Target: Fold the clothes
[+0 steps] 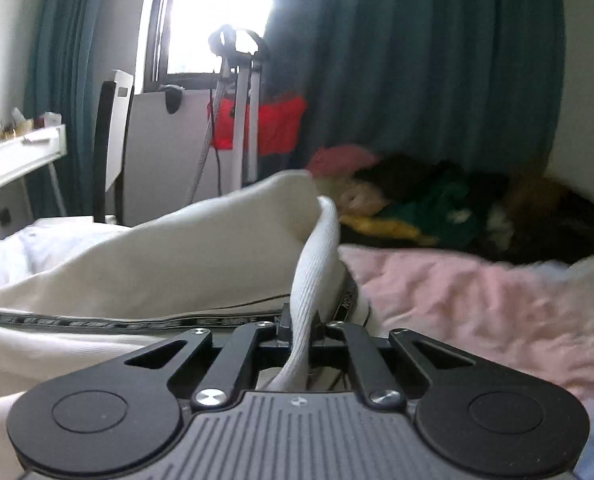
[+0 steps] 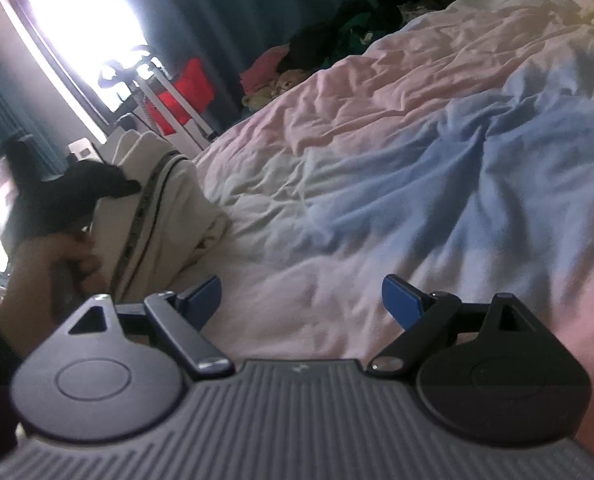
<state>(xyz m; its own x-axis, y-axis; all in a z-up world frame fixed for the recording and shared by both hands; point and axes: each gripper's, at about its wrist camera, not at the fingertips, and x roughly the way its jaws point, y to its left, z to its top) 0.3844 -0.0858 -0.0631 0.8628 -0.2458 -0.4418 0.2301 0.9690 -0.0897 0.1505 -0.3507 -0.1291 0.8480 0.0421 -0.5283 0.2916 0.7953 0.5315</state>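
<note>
Left tool [image 1: 299, 330] pinches the ribbed hem of the soft, floppy cream garment [image 1: 157, 252], lower centre; right tool [image 2: 301, 300] gapes empty over the bed [image 2: 417, 160].

Cream garment [image 1: 177, 256], black-striped; pink-blue bedding [image 2: 417, 160].

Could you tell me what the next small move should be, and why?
Probably bring the open, empty right gripper across to the cream garment. The left gripper is shut on its ribbed hem alone, so the rest hangs bunched over the bedspread.
</note>
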